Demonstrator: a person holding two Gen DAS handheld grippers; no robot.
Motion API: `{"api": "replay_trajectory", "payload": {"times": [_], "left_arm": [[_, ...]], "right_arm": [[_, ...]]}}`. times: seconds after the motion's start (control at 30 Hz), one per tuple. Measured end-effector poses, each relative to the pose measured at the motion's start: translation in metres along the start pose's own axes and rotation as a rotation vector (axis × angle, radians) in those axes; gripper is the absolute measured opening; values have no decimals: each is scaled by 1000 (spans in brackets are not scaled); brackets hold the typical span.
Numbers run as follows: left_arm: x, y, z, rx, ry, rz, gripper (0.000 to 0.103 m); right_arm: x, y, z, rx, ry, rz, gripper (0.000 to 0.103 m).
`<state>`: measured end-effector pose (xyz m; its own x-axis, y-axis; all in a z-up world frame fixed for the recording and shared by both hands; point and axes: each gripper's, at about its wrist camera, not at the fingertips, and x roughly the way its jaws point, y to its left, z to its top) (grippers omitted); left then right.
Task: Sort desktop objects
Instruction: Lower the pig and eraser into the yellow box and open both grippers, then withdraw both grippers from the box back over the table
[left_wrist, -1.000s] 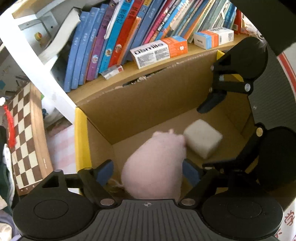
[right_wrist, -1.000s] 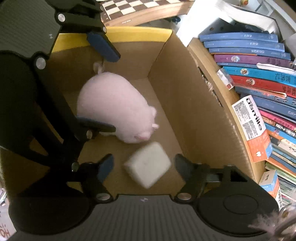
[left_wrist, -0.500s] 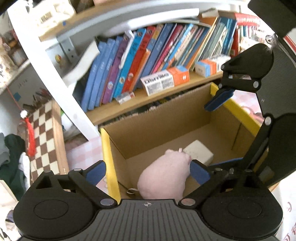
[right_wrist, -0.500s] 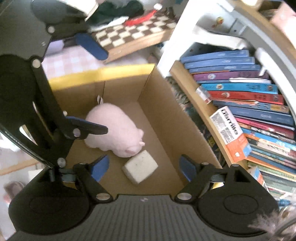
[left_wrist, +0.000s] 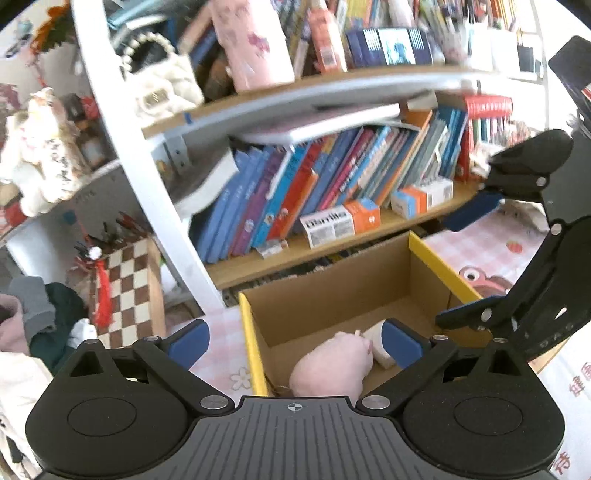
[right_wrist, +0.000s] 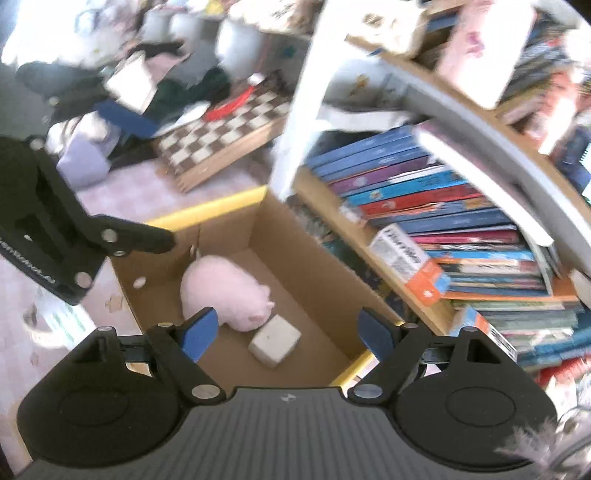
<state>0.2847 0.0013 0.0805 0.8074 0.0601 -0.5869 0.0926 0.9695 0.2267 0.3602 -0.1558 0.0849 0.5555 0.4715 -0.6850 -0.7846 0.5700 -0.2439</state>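
A: So, going from our left: the left gripper (left_wrist: 295, 338) hangs above the near edge of the cardboard box (left_wrist: 332, 291), its blue pads spread as wide as they go, nothing between them.

B: And below it we see the pink plush pig (left_wrist: 330, 363) lying on the box floor, snout toward the white foam block (left_wrist: 376, 341). The two look to be touching or just beside each other.

A: Further right, the right gripper (right_wrist: 286, 334) is also above the box, fingers spread and empty. In its view the pig (right_wrist: 225, 293) lies toward the far-left part of the floor and the white block (right_wrist: 275, 341) sits nearer, by the pig's snout.

B: We'd judge the drop-off step finished, then: both objects lie in the box and neither hand holds anything.

A: Agreed. The next move, we think, calls for finding whatever remains on the checked tablecloth (left_wrist: 491, 251). Nothing else to sort shows clearly in either view.

B: The bookshelf (left_wrist: 351, 236) stands right behind the box, so we'd swing clear of it and keep both pairs of fingers wide for the next pick.
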Motion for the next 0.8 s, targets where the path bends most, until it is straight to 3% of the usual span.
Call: {"api": "replay_trajectory", "payload": {"times": [0.3,0.5,0.8], "left_arm": [[-65,20,-12,-36,-106,-28,103],[-98,32,-26,-43,-136,-36,103],[-130,46,-62,-69,-127,-44,103]], "right_arm": [[-59,13,1,237,-80,-15,83],[-92,41,-5,306,-125,-66,86],[-120,87,-34,357,-113,-134,88]]}}
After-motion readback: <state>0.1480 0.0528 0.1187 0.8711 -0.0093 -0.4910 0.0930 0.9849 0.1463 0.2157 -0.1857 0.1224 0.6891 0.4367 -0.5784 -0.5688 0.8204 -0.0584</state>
